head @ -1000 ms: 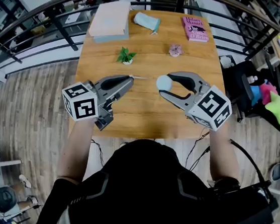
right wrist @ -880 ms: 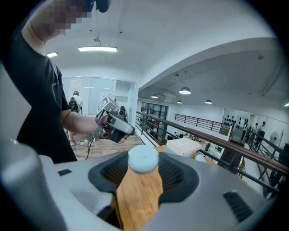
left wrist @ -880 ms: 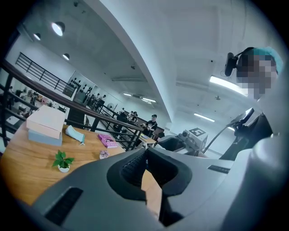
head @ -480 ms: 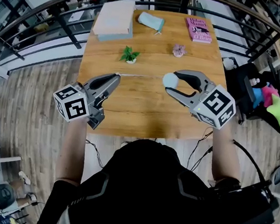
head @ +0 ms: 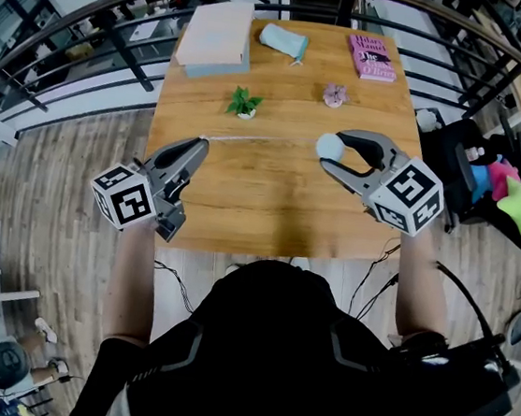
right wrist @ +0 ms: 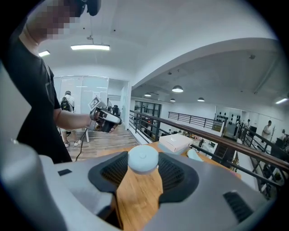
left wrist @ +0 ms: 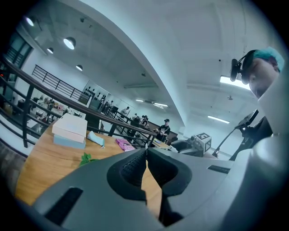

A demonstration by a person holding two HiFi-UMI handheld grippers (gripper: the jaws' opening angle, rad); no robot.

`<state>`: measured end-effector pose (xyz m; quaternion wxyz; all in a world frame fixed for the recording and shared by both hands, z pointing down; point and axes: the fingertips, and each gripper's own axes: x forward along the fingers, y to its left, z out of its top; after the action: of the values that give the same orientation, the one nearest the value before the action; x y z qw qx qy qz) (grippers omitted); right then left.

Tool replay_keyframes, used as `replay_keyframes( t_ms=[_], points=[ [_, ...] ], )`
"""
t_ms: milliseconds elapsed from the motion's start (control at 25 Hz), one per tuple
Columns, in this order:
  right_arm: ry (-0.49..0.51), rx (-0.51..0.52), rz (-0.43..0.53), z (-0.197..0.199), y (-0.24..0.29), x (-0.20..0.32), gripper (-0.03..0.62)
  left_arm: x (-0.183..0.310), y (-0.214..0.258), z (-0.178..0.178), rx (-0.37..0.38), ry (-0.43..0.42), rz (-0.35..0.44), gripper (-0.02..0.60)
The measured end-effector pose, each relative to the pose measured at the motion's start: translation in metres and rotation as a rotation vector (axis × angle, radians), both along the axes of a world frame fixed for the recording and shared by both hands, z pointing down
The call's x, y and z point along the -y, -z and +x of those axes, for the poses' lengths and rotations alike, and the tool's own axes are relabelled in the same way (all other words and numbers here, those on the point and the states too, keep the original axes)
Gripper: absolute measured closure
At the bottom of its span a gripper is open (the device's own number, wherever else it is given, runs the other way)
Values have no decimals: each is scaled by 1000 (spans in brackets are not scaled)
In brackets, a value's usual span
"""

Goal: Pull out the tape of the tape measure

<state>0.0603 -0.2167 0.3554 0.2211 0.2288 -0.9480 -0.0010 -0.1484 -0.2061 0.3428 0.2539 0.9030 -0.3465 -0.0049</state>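
Note:
Over the wooden table (head: 262, 193), my right gripper (head: 332, 151) is shut on a round pale-blue tape measure (head: 329, 147). The right gripper view shows that case (right wrist: 143, 160) pinched between the ribbed pads at the jaw tips. A thin pale tape (head: 259, 139) runs leftward from the case to my left gripper (head: 201, 142), which is shut on the tape's end near the table's left edge. In the left gripper view the jaws (left wrist: 146, 155) meet tip to tip, and the tape between them is too thin to make out.
At the table's far side lie a stack of flat boxes (head: 214, 37), a pale-blue pouch (head: 283, 40) and a pink book (head: 372, 56). A small green plant (head: 243, 104) and a pink trinket (head: 335, 94) sit mid-table. A railing runs behind; a chair with bright toys (head: 516, 201) stands right.
My left gripper has drawn away to the left and nearer the table's front-left edge, while the right one shifted slightly right. The stretch of tape between them has grown longer.

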Motion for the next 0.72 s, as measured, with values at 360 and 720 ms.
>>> replay_keyframes(
  t_ms=[360, 720],
  points=[
    [-47, -7, -8, 12, -2, 4, 372, 3, -9, -17, -12, 46, -32, 545],
    [-77, -18, -14, 29, -5, 7, 372, 7, -17, -32, -11, 68, -65, 545]
  ],
)
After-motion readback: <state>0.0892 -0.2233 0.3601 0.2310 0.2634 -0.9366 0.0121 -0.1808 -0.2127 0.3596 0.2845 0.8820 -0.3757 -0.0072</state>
